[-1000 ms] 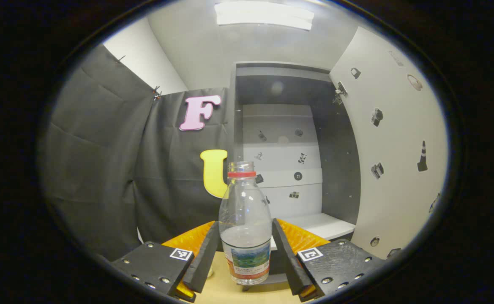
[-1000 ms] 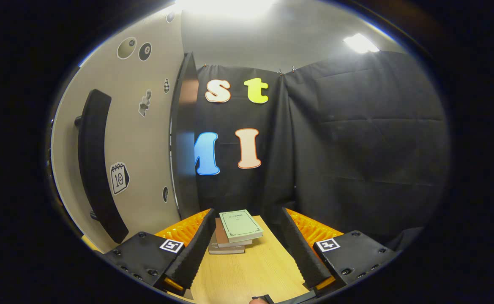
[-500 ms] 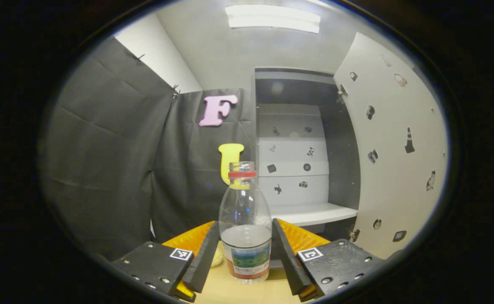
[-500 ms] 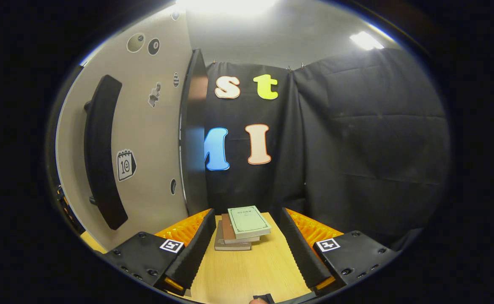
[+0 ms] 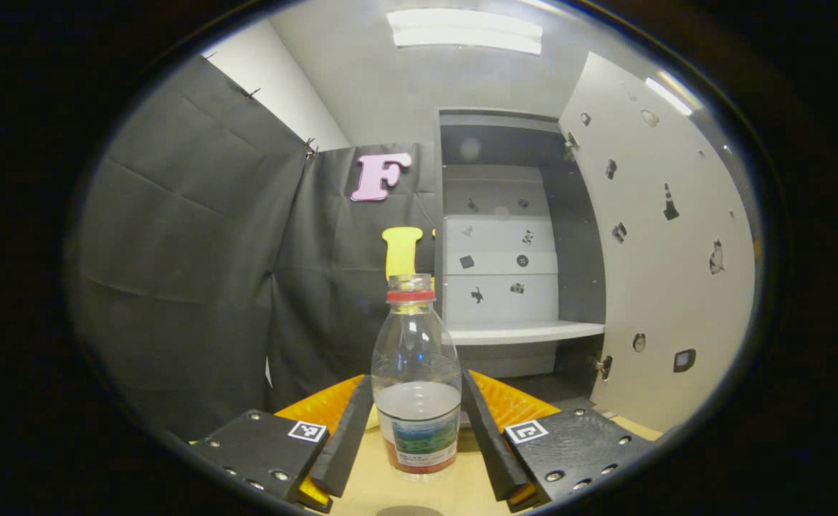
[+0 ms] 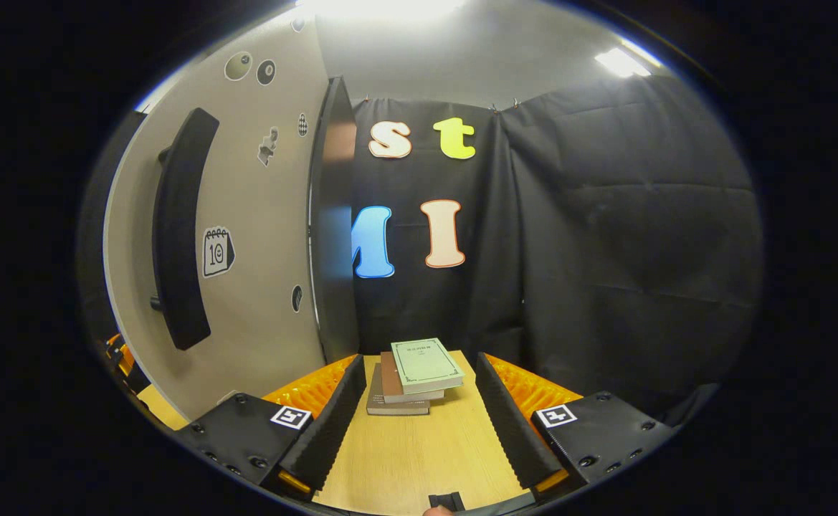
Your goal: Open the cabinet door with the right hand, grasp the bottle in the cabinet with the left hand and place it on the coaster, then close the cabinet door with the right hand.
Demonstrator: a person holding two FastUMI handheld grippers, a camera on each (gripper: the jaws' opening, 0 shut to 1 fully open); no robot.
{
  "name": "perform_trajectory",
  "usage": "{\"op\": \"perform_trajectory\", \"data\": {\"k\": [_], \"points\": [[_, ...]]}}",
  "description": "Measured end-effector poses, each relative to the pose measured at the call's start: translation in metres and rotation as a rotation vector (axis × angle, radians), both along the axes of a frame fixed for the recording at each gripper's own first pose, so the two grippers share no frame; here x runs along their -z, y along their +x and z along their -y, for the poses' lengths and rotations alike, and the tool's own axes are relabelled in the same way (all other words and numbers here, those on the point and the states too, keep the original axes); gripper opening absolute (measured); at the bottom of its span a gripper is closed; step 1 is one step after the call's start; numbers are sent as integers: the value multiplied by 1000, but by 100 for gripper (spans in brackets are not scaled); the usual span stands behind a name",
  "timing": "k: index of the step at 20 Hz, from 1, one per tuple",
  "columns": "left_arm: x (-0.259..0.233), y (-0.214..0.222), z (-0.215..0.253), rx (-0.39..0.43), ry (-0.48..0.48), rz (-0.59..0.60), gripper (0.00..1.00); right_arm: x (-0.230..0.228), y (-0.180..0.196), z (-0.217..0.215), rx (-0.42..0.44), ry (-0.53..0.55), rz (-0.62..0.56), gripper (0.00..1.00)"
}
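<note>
Your left gripper [image 5: 416,430] is clamped on the bottle [image 5: 416,387] at its labelled lower body, upright between the fingers — light, part-full, uncapped, thin-walled, so squeeze gently and keep it level. Your right gripper [image 6: 415,416] hangs spread — empty.

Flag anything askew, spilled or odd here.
Nothing spilled. The bottle stands upright between the left gripper fingers, capless with water inside. The books are stacked unevenly, the top one turned askew. The cabinet door hangs open, as expected mid-task.
</note>
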State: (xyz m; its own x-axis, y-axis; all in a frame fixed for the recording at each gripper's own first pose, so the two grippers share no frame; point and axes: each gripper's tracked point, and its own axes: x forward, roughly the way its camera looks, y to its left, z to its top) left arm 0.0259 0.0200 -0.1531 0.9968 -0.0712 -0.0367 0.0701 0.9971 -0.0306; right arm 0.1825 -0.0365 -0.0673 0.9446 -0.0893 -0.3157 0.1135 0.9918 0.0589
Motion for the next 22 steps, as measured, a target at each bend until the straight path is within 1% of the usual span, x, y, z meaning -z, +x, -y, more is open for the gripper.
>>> {"op": "perform_trajectory", "data": {"k": [1,4,5,7,10,11,12,13,14,15,17,18,19,20,22], "points": [[8,-3,1,1,2,-2,75,3,-2,1,-1,2,-2,93],[39,-13,1,2,-7,-35,75,6,-5,2,1,-1,5,93],[48,-17,2,-1,-10,-44,77,7,-6,2,1,0,2,98],[67,-24,0,-18,-10,-63,77,12,-9,3,1,3,-13,98],[96,-31,2,-36,-9,-80,72,14,-13,7,6,4,-30,98],[108,-31,3,-37,-1,-94,75,16,-13,8,9,-1,-36,98],[120,-31,3,-42,11,-109,72,20,-14,9,11,-10,-47,98],[128,-31,3,-48,23,-117,72,23,-15,10,10,-19,-59,93],[135,-31,2,-52,26,-124,72,24,-16,9,6,-31,-68,98],[141,-29,3,-55,25,-131,72,26,-16,7,-1,-43,-76,93],[153,-29,-1,-68,28,-138,72,27,-15,3,-19,-72,-82,93],[158,-29,-4,-76,32,-137,75,27,-14,1,-27,-88,-82,93],[164,-28,-5,-83,36,-142,75,27,-13,0,-31,-103,-83,98],[169,-27,-8,-92,34,-148,75,27,-13,-1,-37,-115,-81,94],[180,-30,-8,-102,25,-161,75,28,-9,-5,-47,-123,-80,100]]}}
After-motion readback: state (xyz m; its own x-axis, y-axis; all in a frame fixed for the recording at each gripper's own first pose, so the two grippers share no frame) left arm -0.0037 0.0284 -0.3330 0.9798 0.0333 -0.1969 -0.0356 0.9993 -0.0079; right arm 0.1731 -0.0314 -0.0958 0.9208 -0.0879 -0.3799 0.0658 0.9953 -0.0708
